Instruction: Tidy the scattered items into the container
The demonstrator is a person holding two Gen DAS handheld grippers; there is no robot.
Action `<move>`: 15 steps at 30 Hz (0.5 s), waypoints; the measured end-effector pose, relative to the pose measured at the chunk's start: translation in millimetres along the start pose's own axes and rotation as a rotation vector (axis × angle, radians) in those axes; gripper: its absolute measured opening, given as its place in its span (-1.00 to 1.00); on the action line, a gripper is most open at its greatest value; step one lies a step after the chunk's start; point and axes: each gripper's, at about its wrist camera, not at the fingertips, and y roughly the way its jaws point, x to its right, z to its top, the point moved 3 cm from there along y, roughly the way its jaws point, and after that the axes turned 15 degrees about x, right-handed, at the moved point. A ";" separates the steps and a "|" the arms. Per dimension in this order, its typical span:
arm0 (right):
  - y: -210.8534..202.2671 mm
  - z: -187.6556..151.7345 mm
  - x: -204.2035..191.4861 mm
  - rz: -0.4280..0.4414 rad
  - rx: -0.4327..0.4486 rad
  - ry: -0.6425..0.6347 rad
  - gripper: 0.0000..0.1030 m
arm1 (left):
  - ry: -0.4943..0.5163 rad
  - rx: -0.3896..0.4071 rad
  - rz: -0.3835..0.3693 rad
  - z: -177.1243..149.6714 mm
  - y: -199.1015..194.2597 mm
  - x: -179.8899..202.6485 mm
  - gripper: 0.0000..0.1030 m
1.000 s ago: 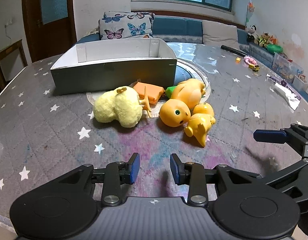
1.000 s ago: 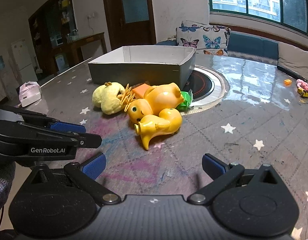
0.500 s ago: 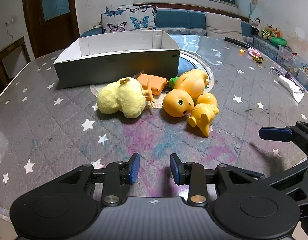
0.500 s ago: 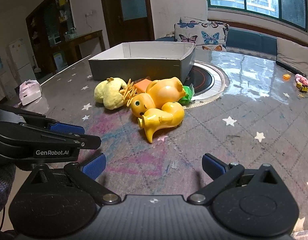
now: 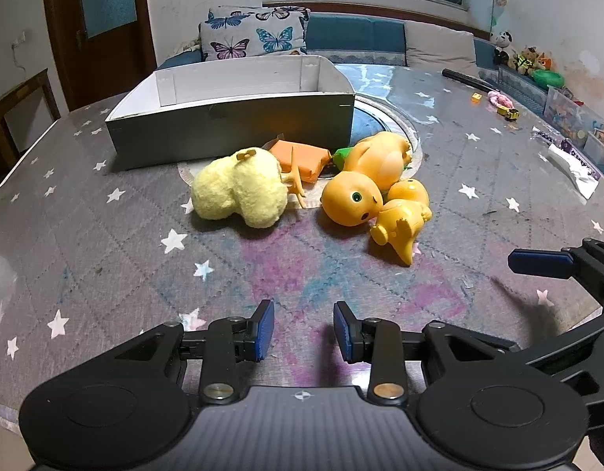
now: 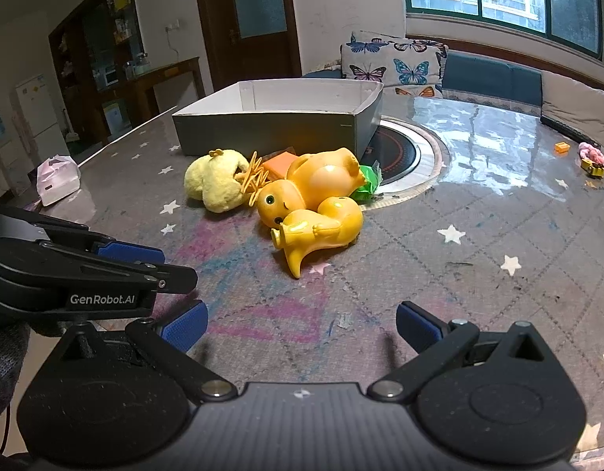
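Note:
A grey box with a white inside stands at the back of the table; it also shows in the right wrist view. In front of it lie a yellow plush chick, an orange block, a green item, a large orange duck toy and a smaller orange toy. The same pile shows in the right wrist view: plush, duck, small toy. My left gripper is partly open and empty, short of the pile. My right gripper is wide open and empty.
A round inset burner lies beside the box. Small toys and a black stick lie at the far right. A white bag sits at the left edge, crumpled paper at the right. A sofa with cushions stands behind.
Both grippers have drawn back and risen a little, so the pile and box look farther off. Their jaws have not changed. The toys have not moved.

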 end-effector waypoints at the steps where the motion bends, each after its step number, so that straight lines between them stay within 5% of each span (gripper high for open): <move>1: 0.3 0.1 -0.1 0.000 0.000 0.000 1.00 | 0.000 0.000 0.000 0.0 0.3 0.2 -0.30; 15: 3.2 1.2 -3.2 -0.001 0.000 -0.015 1.00 | -0.007 0.006 -0.001 1.8 4.0 -0.7 -0.29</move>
